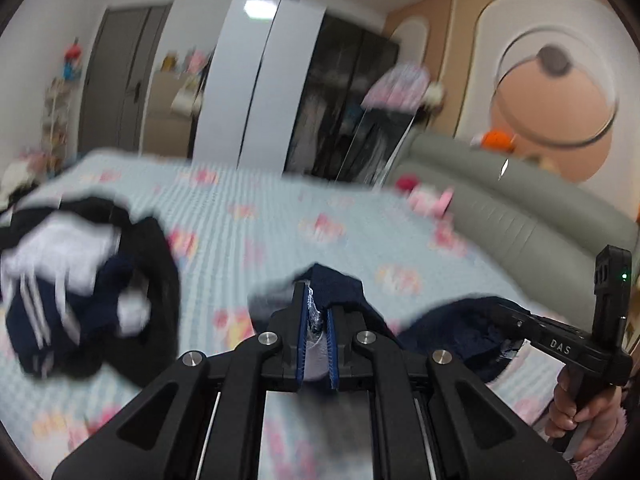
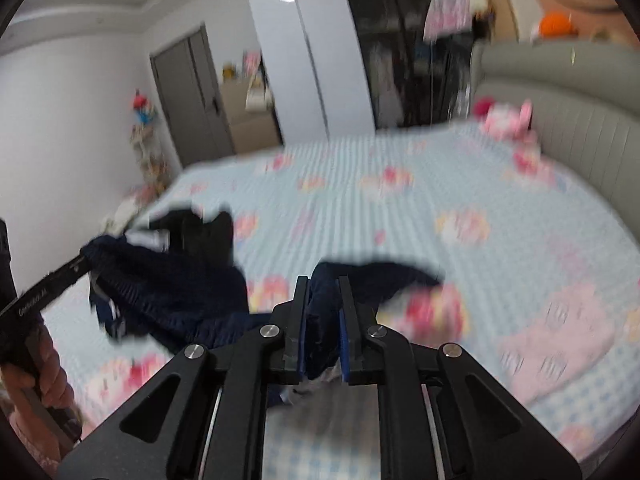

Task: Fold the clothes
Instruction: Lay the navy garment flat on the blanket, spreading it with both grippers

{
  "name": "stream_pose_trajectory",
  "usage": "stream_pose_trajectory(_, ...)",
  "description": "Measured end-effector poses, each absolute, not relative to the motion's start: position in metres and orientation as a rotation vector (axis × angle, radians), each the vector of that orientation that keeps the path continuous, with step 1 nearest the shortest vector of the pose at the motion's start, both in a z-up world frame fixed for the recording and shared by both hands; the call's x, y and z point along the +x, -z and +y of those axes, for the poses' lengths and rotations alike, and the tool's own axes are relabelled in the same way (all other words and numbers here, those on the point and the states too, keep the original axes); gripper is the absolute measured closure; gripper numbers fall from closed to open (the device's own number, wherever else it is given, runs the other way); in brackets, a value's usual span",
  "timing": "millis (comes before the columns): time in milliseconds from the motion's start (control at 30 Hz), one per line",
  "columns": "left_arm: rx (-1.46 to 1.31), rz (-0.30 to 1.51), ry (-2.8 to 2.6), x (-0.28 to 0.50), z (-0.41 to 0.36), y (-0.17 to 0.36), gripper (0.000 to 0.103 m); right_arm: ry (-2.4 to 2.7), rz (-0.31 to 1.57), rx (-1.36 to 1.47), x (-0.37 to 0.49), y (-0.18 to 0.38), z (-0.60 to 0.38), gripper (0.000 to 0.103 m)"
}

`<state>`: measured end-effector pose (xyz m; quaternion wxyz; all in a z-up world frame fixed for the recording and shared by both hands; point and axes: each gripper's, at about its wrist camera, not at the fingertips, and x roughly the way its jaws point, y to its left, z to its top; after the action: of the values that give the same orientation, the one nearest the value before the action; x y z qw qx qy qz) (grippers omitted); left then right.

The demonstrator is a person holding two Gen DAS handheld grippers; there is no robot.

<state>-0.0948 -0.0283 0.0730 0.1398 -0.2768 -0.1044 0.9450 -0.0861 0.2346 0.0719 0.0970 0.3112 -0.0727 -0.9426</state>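
Both the left hand-held gripper (image 1: 318, 312) and the right hand-held gripper (image 2: 324, 300) are clenched on a navy garment (image 2: 176, 292) lifted above the bed (image 1: 280, 216), near its foot-side edge.

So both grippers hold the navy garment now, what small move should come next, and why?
Probably draw the two grippers apart to pull the navy garment taut. The left gripper and the right gripper are each shut on an edge, and the cloth sags bunched between them above the bed. Laid flat, it could then be folded.
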Motion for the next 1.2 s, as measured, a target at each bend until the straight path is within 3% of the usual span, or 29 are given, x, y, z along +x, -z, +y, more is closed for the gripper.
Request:
stream_pose_trajectory(167,-1.348,-0.404,-2.616,-0.087,-0.041,0.07,0.094,2.57,-0.267,1.421,-0.072,0.061,0.231,0.09)
stream_pose_trajectory(267,-1.53,-0.325,-2.566,-0.068,-0.039,0.117,0.094,2.539,-0.232,1.52,-0.057,0.094,0.232,0.085)
stream_pose_trajectory(367,-1.529,-0.243,-2.563,-0.057,-0.039,0.121,0.091,2.563,-0.22,1.538,-0.052,0.102,0.24,0.081)
stream_pose_trajectory(467,-1.442,-0.216,-2.602,-0.055,-0.045,0.105,0.067,2.613,-0.262,1.503,-0.052,0.093,0.25,0.078)
stream_pose_trajectory(567,-1.279,-0.19,-2.631,-0.055,-0.039,0.081,0.052,2.671,-0.264,1.423,-0.05,0.078,0.251,0.07)
stream_pose_trajectory(600,-1.242,-0.17,-2.622,-0.058,-0.033,0.076,0.046,2.675,-0.25,1.401,-0.051,0.074,0.248,0.062)
stream_pose_trajectory(633,-1.233,-0.138,-2.6,-0.062,-0.026,0.075,0.045,2.662,-0.227,1.396,-0.053,0.074,0.242,0.056)
stream_pose_trajectory(767,-1.28,0.0,-2.548,-0.083,0.004,0.1,0.044,2.568,-0.161,1.462,-0.063,0.098,0.219,0.056)
stream_pose_trajectory(867,-1.453,0.088,-2.518,-0.098,0.019,0.134,0.044,2.552,0.015,1.567,-0.073,0.123,0.204,0.056)
stream_pose_trajectory(967,-1.44,0.155,-2.571,-0.091,0.018,0.133,0.045,2.583,0.09,1.527,-0.069,0.116,0.203,0.056)
stream_pose_trajectory(1033,-1.444,0.129,-2.599,-0.084,0.007,0.129,0.053,2.626,0.059,1.526,-0.064,0.114,0.214,0.055)
stream_pose_trajectory(1100,-1.439,0.087,-2.63,-0.078,-0.008,0.123,0.056,2.677,0.013,1.539,-0.058,0.113,0.229,0.045)
stream_pose_trajectory(1200,-1.369,0.071,-2.674,-0.071,-0.021,0.11,0.056,2.704,-0.109,1.563,-0.053,0.114,0.25,0.045)
